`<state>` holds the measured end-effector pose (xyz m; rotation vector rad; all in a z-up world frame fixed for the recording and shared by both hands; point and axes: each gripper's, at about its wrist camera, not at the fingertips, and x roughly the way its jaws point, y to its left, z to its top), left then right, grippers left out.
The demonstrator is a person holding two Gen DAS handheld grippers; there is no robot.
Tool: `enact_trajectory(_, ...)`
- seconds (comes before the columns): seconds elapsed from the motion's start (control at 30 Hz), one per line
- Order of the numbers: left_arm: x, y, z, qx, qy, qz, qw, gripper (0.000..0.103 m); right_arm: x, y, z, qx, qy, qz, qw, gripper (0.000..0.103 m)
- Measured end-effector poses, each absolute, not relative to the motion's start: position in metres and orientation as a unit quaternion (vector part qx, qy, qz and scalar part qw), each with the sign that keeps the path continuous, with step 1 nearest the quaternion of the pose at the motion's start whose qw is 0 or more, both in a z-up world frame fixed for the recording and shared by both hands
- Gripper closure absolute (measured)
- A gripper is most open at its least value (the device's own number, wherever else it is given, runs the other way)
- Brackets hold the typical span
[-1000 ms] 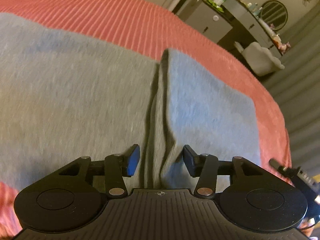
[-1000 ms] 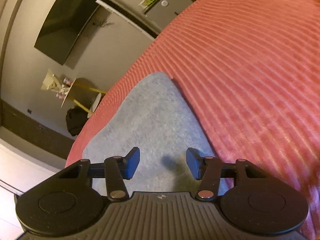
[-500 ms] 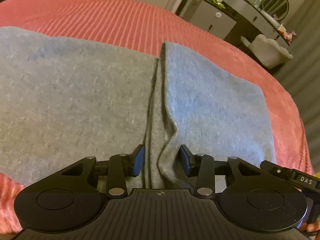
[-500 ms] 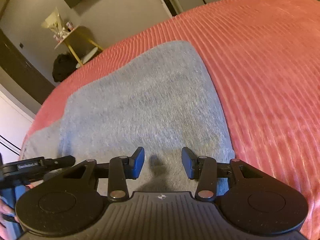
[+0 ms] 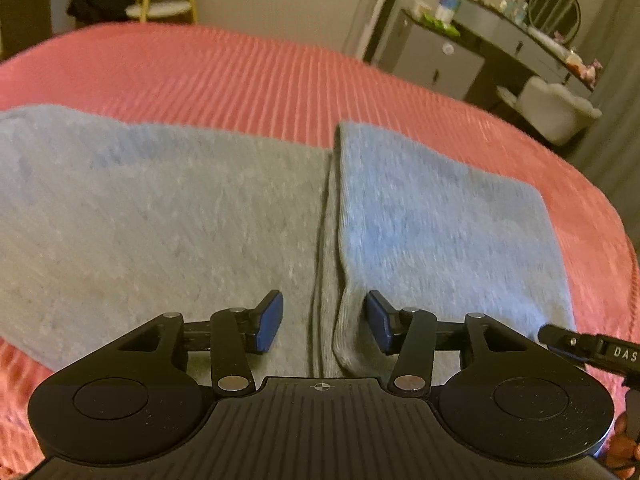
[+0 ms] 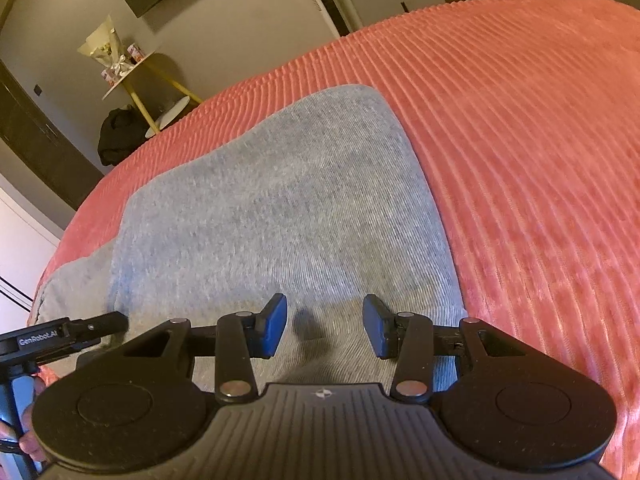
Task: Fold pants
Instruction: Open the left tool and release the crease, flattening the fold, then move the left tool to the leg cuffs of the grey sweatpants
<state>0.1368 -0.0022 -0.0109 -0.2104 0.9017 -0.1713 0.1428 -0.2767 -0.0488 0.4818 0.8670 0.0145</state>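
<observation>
Grey pants (image 5: 160,220) lie folded flat on the coral bed cover (image 5: 260,76). The left tool (image 5: 322,322), jaws just reopened and empty, has lifted above the fold seam; the right tool (image 6: 325,326), lately narrowed, hovers half-open, holding nothing. Casings read "GenRobot.AI" (image 6: 38,338) and "DAS" (image 5: 624,354).

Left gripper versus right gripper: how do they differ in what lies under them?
The left gripper straddles the folded edge of the pants; the right gripper hovers over flat cloth near the bedspread. Both stand open, gripping nothing.
</observation>
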Motion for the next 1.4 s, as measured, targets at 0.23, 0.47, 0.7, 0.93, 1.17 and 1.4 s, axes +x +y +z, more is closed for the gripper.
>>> enact_trajectory(0.23, 0.12, -0.018, 0.007, -0.101, 0.342, -0.092, 0.93, 0.051, 0.148, -0.273, -0.05, 0.214, 0.412, 0.003, 0.886, 0.06)
enact_trajectory(0.47, 0.134, -0.052, -0.023, -0.039, 0.376, -0.14, 0.915, 0.041, 0.153, -0.265, -0.05, 0.181, 0.411, 0.008, 0.893, 0.049)
enact_trajectory(0.7, 0.139, -0.053, -0.042, -0.006, 0.385, -0.093, 0.918, 0.017, 0.154, -0.265, -0.051, 0.182, 0.408, 0.025, 0.894, 0.037)
enact_trajectory(0.93, 0.115, -0.016, -0.013, -0.143, 0.361, -0.078, 0.918, 0.027, 0.141, -0.287, -0.047, 0.275, 0.395, 0.042, 0.876, 0.058)
enact_trajectory(1.17, 0.099, -0.043, -0.014, -0.118, 0.363, -0.159, 0.911, 0.022, 0.127, -0.28, -0.044, 0.342, 0.419, 0.102, 0.835, 0.061)
enact_trajectory(1.4, 0.107, -0.042, -0.028, -0.076, 0.393, -0.112, 0.909, 0.026, 0.128, -0.273, -0.048, 0.301, 0.452, 0.034, 0.839, 0.063)
